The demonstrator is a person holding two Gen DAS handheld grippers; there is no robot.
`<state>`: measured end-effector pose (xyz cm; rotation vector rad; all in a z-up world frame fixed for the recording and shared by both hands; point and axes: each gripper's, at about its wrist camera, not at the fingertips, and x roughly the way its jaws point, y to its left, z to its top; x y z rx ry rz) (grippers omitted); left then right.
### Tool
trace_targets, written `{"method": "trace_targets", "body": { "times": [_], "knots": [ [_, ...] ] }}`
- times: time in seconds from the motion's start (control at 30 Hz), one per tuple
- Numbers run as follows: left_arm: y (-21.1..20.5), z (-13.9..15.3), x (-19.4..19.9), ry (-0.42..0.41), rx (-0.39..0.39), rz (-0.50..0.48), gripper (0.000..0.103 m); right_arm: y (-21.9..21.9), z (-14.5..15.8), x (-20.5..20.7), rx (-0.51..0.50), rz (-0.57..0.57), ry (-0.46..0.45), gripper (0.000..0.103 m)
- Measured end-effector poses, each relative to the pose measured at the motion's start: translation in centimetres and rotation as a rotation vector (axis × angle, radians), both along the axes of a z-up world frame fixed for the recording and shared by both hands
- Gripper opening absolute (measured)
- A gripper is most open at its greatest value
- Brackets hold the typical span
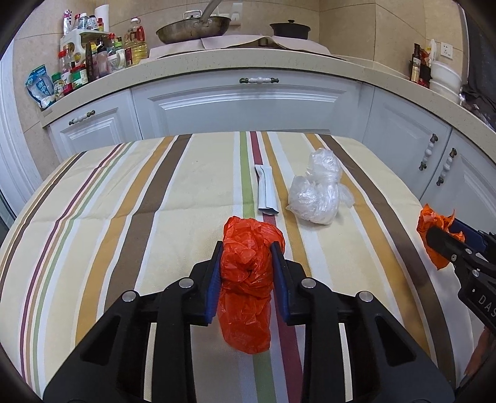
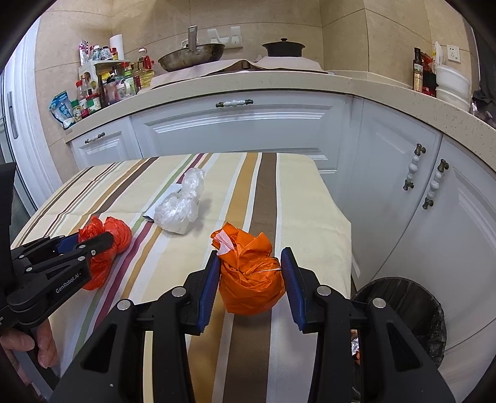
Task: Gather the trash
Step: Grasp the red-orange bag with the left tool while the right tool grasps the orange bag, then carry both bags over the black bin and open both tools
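The desk [image 1: 124, 198] is covered with a striped cloth and stands in front of white kitchen cabinets [image 1: 248, 105]. On the counter [image 1: 217, 66] behind there are a pan [image 1: 193, 29], a dark pot [image 1: 290, 29] and many bottles [image 1: 93, 59].

At the right side of the desk, low on the floor, there is a dark bin [image 2: 403, 313] with a black liner.

The left tool [image 1: 246, 248] is clenched on a red plastic bag [image 1: 248, 279]. The bag is crumpled into a long bundle, both blue pads press its sides, and its lower end rests on the cloth. A hand [image 2: 37, 344] holds the grip of this tool, as the right wrist view shows.

The right tool [image 2: 251, 255] has an orange plastic bag [image 2: 251, 279] between its fingers [image 2: 212, 279]. This bag is tied into a round ball. The left pad touches it; at the right pad I see a narrow gap at the tip, so I cannot tell if the bag is really gripped. The ball is near the right edge of the desk, not far from the bin.

In the middle of the desk lies a clear plastic bag [image 1: 319, 189], crumpled. Just beside it, to the left, lies a small flat white packet [image 1: 266, 193], along the stripes. Both are free of the tools.
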<state>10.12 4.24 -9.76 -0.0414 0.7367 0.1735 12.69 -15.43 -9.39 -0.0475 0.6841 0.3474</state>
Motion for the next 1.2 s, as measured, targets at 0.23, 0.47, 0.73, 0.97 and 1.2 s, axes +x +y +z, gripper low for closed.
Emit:
{"method": "trace_targets", "body": {
  "times": [0.23, 0.47, 0.73, 0.97, 1.2],
  "knots": [
    [-0.8, 1.6, -1.3, -0.054, 0.036, -0.009, 0.028, -0.5, 0.8, -0.9, 0.009, -0.012, -0.029, 0.04],
    [-1.6, 3.3, -2.8, -0.109, 0.055, -0.018, 0.028, -0.7, 1.9, -2.4, 0.016, -0.018, -0.079, 0.04],
    [-2.2, 4.9, -4.7, -0.156, 0.051, -0.024, 0.028, -1.3, 3.0, -4.0, 0.008, -0.035, -0.133, 0.04],
    [-3.2, 5.7, -6.3, -0.189, 0.059, -0.037, 0.028, -2.4, 3.6, -5.5, 0.006, -0.067, -0.166, 0.04],
    [-4.4, 6.4, -7.5, -0.212, 0.056, -0.057, 0.028, -4.4, 4.0, -6.8, 0.004, -0.111, -0.191, 0.04]
  ]
}}
